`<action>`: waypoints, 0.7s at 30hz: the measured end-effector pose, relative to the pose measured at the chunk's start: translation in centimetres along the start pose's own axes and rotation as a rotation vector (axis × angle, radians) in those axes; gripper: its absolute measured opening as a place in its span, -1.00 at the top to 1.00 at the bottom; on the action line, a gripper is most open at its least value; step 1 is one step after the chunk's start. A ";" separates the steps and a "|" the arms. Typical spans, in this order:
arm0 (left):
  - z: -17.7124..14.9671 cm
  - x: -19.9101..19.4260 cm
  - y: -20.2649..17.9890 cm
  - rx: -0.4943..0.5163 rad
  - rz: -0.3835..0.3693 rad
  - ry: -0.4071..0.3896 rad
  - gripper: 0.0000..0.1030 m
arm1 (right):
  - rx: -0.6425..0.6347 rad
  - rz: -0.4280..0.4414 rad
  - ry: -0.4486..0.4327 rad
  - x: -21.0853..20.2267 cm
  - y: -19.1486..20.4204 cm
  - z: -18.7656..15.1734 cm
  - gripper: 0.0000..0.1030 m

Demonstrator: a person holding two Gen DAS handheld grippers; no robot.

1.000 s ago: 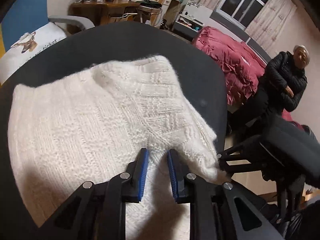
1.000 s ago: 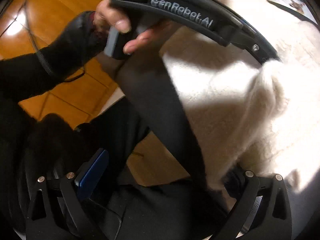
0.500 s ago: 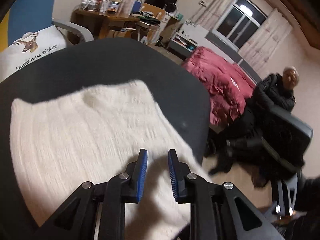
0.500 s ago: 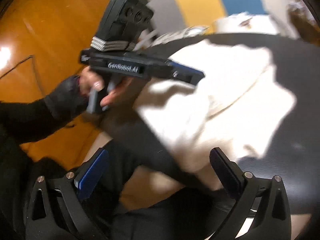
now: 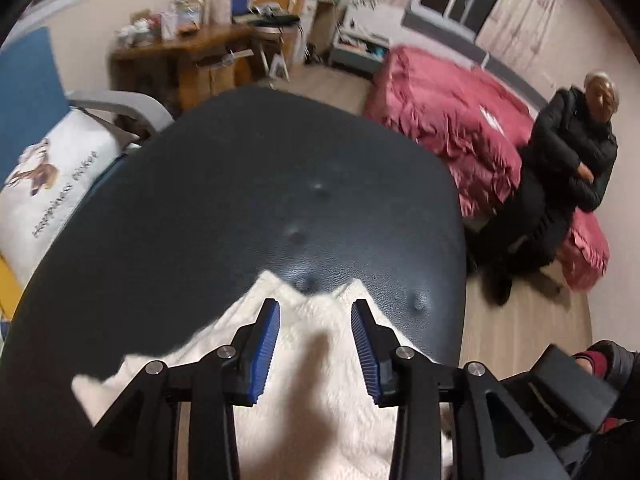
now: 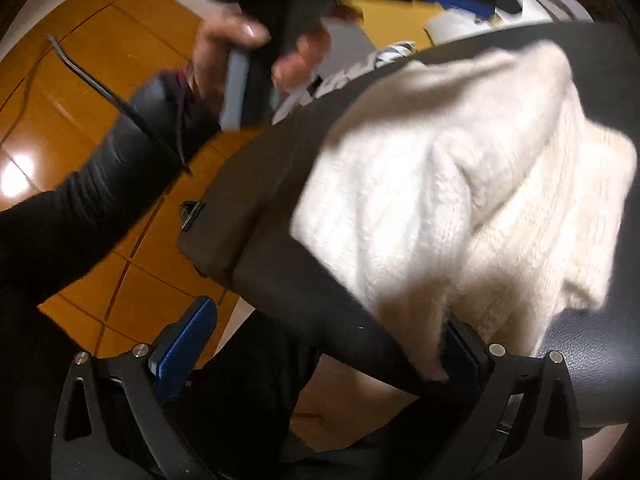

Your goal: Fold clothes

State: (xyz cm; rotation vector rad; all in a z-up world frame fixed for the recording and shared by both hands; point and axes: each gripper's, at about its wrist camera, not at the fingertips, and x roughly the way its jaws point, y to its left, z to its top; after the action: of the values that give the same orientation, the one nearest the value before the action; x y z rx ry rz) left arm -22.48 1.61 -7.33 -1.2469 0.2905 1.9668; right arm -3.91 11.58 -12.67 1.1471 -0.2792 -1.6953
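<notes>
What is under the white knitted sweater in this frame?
The white knitted sweater lies bunched on a black padded surface, which shows bare around it. The sweater hides the padding directly below, so anything tucked under it cannot be seen.

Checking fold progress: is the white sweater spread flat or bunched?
Bunched. The sweater lies heaped in uneven folds at the black seat's near edge, not spread.

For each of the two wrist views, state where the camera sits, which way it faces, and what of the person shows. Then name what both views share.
Left wrist: on the left gripper, facing down across the black seat; no body parts.
Right wrist: on the right gripper, facing the seat edge; left hand, sleeve.
Shared: white sweater, seat.
</notes>
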 end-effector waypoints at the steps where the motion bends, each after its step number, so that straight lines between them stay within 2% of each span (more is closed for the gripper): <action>1: 0.4 0.8 -0.2 0.013 -0.004 0.026 0.27 | 0.014 -0.007 -0.002 0.2 -0.5 -0.1 -1.00; 6: 1.3 4.1 -1.4 0.094 -0.001 0.145 0.27 | 0.028 -0.028 -0.016 0.7 -1.1 -0.7 -1.00; 8: 0.8 4.7 -1.9 0.113 0.019 0.182 0.28 | 0.026 -0.034 -0.035 2.5 -3.4 -0.2 -0.99; 9: 0.5 4.7 -2.1 0.110 0.027 0.183 0.32 | 0.023 -0.036 -0.048 1.6 -3.5 -1.0 -0.99; 12: -0.5 4.1 -2.3 0.104 0.037 0.147 0.69 | 0.019 -0.039 -0.083 1.4 -3.2 -1.5 -0.99; 15: -1.3 3.1 -2.7 0.085 0.040 0.072 0.78 | 0.013 -0.049 -0.093 1.3 -3.2 -1.5 -0.96; 16: -1.5 2.6 -2.5 0.059 0.026 0.044 0.79 | 0.017 -0.063 -0.092 1.3 -3.2 -1.5 -0.82; 17: -1.6 2.2 -2.3 0.033 0.013 0.016 0.79 | 0.037 -0.095 -0.094 1.2 -3.5 -1.4 -0.19; 18: -1.8 1.7 -2.1 0.007 -0.001 -0.011 0.79 | 0.058 -0.129 -0.095 1.1 -3.9 -1.4 0.70; 19: -1.8 1.4 -1.8 -0.030 -0.018 -0.045 0.79 | 0.080 -0.164 -0.097 1.1 -4.2 -1.4 0.85; 21: -1.8 0.7 -1.1 -0.104 -0.053 -0.112 0.79 | 0.073 -0.177 -0.108 0.9 -4.2 -1.5 0.85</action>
State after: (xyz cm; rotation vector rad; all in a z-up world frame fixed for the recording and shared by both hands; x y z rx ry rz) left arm -20.64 1.72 -8.61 -1.1912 0.0988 2.0191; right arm -5.31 13.18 -16.67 1.1639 -0.3158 -1.9202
